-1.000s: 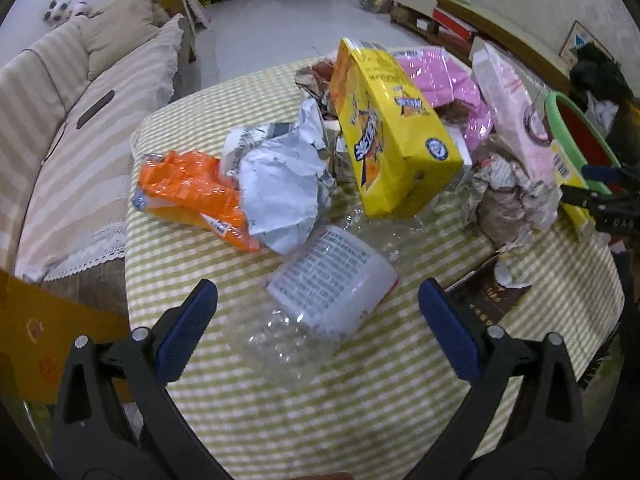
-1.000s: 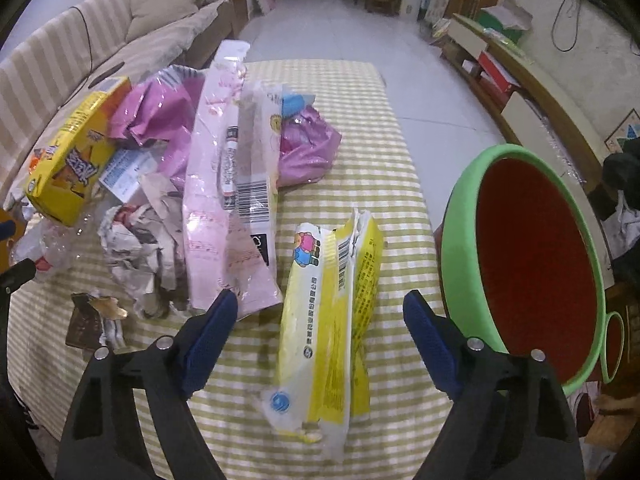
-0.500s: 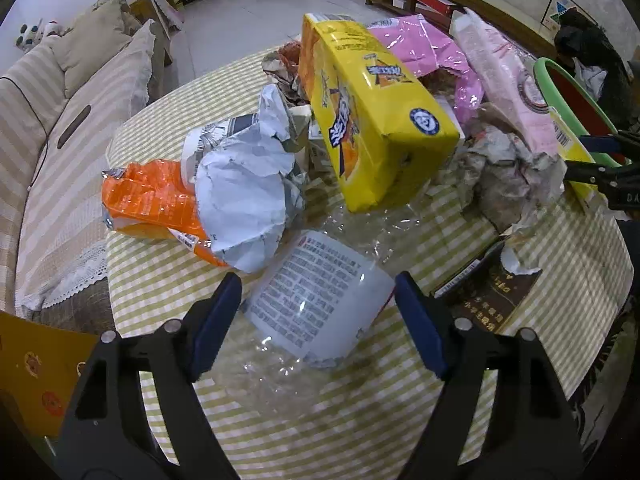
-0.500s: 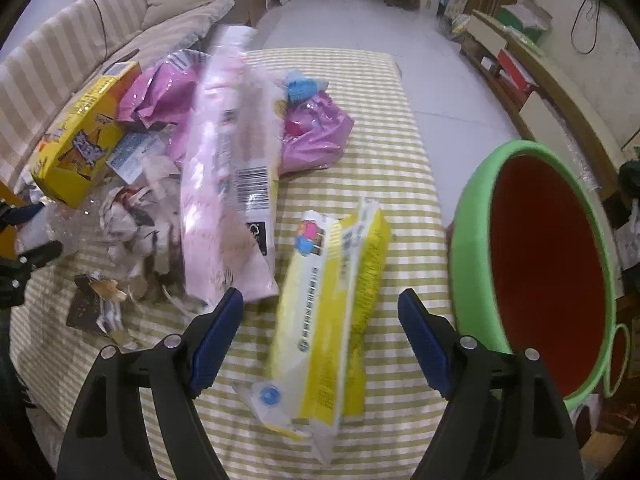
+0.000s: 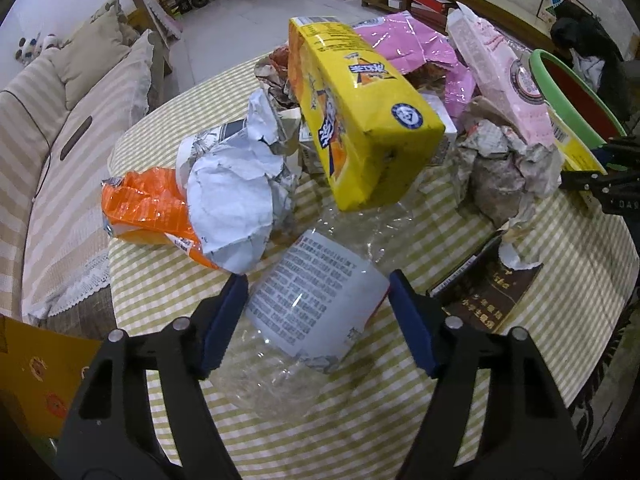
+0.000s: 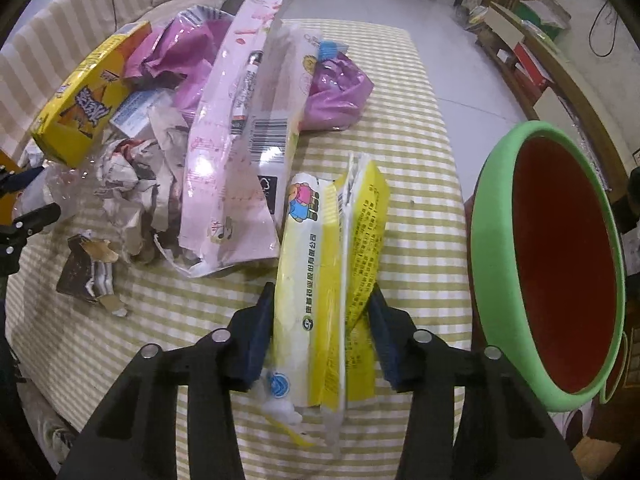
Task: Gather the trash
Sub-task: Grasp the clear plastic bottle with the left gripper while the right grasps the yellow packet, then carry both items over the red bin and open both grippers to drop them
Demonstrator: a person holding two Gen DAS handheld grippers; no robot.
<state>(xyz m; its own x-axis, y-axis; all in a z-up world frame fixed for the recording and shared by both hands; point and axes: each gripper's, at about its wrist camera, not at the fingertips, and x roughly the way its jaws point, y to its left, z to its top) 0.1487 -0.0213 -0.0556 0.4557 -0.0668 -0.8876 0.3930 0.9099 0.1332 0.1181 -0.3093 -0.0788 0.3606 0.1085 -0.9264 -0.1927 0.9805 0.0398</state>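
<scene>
In the left wrist view a crushed clear plastic bottle (image 5: 316, 312) with a white label lies on the checked tablecloth. My left gripper (image 5: 318, 320) has closed onto the label from both sides. In the right wrist view a yellow and white snack wrapper (image 6: 328, 280) lies lengthwise near the table's front edge. My right gripper (image 6: 322, 332) is shut on it, both pads pressing its sides. A green bin with a red inside (image 6: 560, 264) stands just right of the table.
More trash lies on the table: a yellow box (image 5: 360, 128), an orange bag (image 5: 148, 208), crumpled white paper (image 5: 236, 204), a long pink bag (image 6: 240, 128), a purple bag (image 6: 336, 92), a brown torn packet (image 5: 488, 292). A striped sofa (image 5: 52, 152) stands to the left.
Both grippers have moved forward and narrowed. The left one has closed around the bottle's label; the right one has closed on the yellow wrapper.
</scene>
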